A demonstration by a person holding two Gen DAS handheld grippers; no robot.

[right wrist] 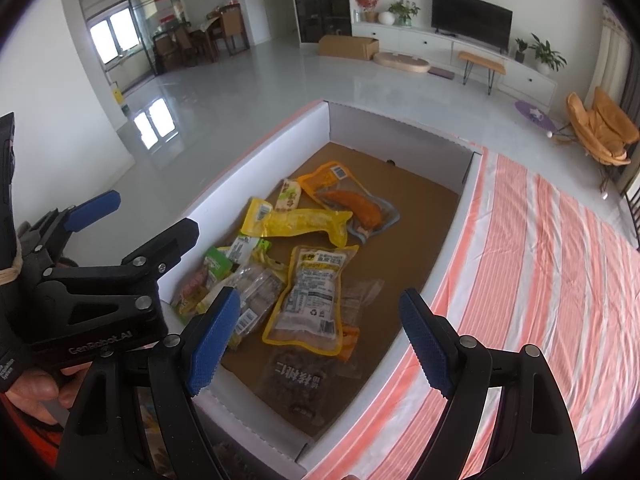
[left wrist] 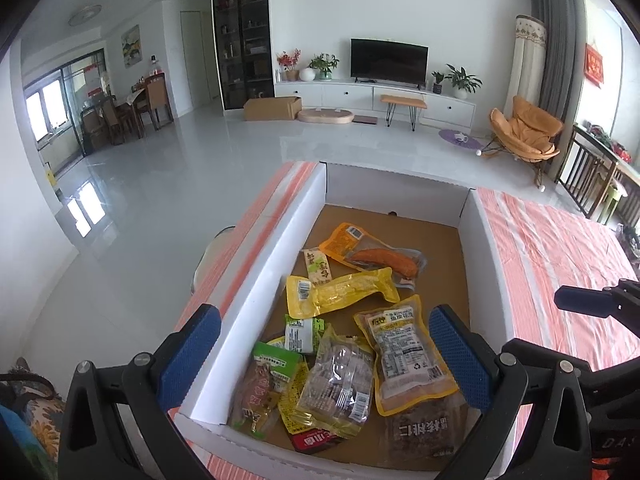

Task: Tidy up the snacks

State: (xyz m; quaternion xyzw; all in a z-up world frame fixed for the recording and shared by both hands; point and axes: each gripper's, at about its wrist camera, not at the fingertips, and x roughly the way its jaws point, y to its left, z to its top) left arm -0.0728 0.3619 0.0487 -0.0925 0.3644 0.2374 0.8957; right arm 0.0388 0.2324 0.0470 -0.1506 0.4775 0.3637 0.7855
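Lying in a loose heap on the brown cardboard floor of a white-walled box [left wrist: 256, 280], the snack packets [left wrist: 344, 312] sit below and ahead of both hand-held grippers. Directly between the spread fingers of the left hand-held gripper [left wrist: 324, 356] are a yellow-edged peanut packet [left wrist: 404, 352], a clear packet with brown pieces [left wrist: 340, 376] and a green-labelled packet [left wrist: 268, 380]; none of them touches its blue pads, so the jaws stand wide and hold nothing. Farther ahead lie a long yellow packet [left wrist: 344, 292], an orange packet with a sausage-like piece [left wrist: 376, 256] and a small cream-coloured bar [left wrist: 318, 266]. Nearest the left hand-held gripper, a dark packet with white characters [left wrist: 424, 428] lies flat by the box's near wall. The right hand-held gripper [right wrist: 320, 340] hovers over the near part of the box, its blue-padded fingers likewise spread apart and empty, with the peanut packet and the dark packet under the gap. To its left, the left hand-held gripper is seen from the side, a person's fingers [right wrist: 36, 392] wrapped around its handle. The box rests on a surface covered with an orange-and-white striped cloth [right wrist: 540, 264], which stretches away to the right of both grippers. Beyond lies a pale tiled floor [left wrist: 160, 184].
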